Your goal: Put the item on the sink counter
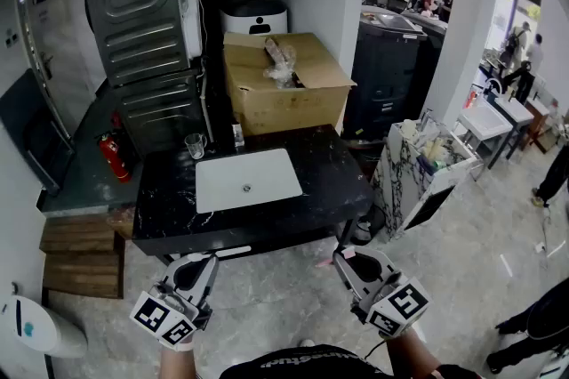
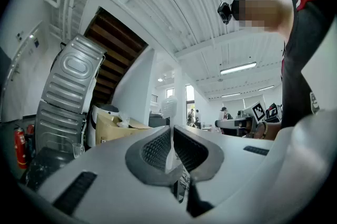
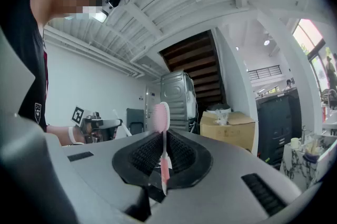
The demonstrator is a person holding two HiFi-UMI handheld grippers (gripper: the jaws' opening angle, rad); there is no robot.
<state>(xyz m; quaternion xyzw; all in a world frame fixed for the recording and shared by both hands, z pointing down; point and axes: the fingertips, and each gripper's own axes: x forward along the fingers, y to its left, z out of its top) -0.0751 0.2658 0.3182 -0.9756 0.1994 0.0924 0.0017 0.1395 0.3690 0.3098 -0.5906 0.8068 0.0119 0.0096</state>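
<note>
Left tongs (image 2: 171, 152) and right tongs (image 3: 160, 152) each pinching a brush.
Left: slim white plastic toothbrush (image 2: 169, 110); right: pink plastic toothbrush (image 3: 161, 118), heads up; black marble tabletop (image 1: 333, 181) with white rectangular sink (image 1: 247, 180) at 12 o'clock, well apart.

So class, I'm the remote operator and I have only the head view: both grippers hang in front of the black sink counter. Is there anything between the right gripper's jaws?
Observer: Yes. The right gripper view shows the right gripper shut on a pink toothbrush, with its brush head standing up past the jaw tips.
Operator: And the left one, is it empty?
Observer: No. In the left gripper view the left gripper is shut on a white toothbrush, and its head also points up beyond the jaws.
</note>
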